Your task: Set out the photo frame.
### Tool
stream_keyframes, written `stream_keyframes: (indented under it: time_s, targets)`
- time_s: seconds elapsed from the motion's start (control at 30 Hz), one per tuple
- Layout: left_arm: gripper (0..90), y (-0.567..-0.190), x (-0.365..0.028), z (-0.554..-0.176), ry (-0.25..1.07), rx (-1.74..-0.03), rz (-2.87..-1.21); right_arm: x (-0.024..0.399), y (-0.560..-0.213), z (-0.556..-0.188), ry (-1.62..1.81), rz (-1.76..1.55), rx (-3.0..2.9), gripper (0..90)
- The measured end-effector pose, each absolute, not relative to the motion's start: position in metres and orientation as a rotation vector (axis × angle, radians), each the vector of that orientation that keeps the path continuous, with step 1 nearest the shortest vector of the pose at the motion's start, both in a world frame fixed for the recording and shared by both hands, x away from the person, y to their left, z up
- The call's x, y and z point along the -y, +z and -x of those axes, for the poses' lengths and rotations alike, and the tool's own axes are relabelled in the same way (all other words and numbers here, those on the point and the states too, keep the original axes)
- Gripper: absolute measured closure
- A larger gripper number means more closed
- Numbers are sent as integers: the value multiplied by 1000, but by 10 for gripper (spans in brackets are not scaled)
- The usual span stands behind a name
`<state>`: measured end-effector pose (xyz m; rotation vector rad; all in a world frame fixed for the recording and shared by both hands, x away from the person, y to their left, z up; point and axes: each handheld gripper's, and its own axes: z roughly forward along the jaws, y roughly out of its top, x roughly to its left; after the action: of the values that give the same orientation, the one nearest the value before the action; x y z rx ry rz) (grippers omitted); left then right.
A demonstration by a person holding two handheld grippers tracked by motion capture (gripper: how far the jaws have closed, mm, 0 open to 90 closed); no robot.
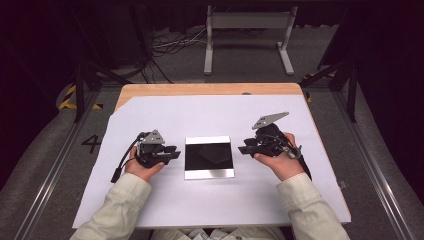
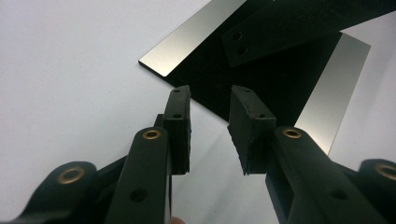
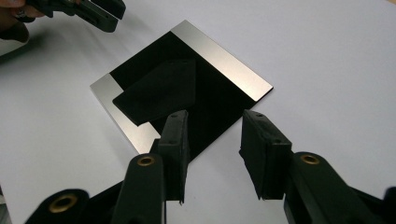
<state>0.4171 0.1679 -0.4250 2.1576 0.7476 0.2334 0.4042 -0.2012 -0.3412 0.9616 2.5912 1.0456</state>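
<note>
Jaws apart on the left gripper, nothing between the pads, and in the left gripper view its tips hover just off the near corner of the black plate, not touching it. Right gripper the same story: released, jaws spread with bare white sheet between them, and in the right gripper view its tips sit right at the plate's edge without clamping it. Both point inward at each other, one at each side of the plate, each held in a hand resting low over the sheet, pale sleeves coming in from the near edge. The plate is a square, glossy black panel with a silvery strip along two opposite sides; it lies flat about the middle of the white sheet, a touch toward the near edge. On its black face lies a smaller matte black piece, angled, wholly within the plate. In the left gripper view a dark flat piece with two small holes crosses the plate's far part. The white sheet covers most of the wooden bench, whose bare strip shows along the far edge. Beyond the bench, on the floor, a grey metal frame stands, cables to its left.
</note>
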Motion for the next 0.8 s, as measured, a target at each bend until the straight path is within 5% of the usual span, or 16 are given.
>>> stream_keyframes:
  time_s: [0.8]
  targets:
    - [690, -427, -167, -417, 230, -770, -2170, 197, -333, -445, 1003, -1182, -2689, 604]
